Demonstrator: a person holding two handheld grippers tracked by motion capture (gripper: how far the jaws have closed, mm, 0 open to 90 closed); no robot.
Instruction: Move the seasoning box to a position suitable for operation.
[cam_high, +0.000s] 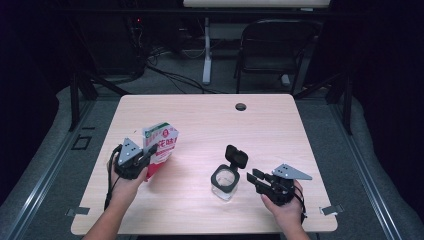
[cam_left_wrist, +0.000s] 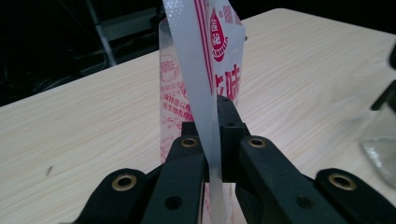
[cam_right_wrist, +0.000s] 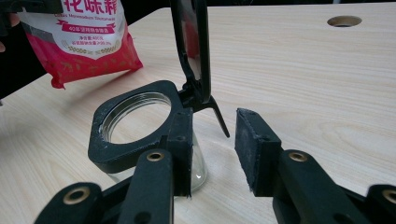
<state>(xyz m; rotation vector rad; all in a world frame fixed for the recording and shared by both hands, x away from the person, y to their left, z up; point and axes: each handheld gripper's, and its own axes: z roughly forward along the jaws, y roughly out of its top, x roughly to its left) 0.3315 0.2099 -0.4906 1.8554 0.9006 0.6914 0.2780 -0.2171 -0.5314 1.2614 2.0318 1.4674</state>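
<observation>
Left gripper (cam_left_wrist: 212, 140): nearest to us in the left gripper view, its two black jaws are pressed together on the clear sealed edge of the bag, which we hold clear of the table.
Bag (cam_high: 161, 146): a red-and-white printed pouch, standing tall in our grip with its long axis roughly upright, over the left half of the table (cam_high: 280, 120).
Right gripper (cam_high: 256, 179): jaws spread with nothing between them; it sits low at the jar's right, one pad just beside the jar's black collar.
Jar (cam_high: 225, 182): a clear glass jar with a square black collar, standing upright near the table's front edge, its mouth open to above.
Lid (cam_high: 236, 156): hinged, flipped up at the jar's far side.
Key relation: the jar lies to the right of the bag, well apart; our left hand carries the bag, our right hand is nearer the jar.
Our judgement: the bag must travel right and tip over the open mouth.
</observation>
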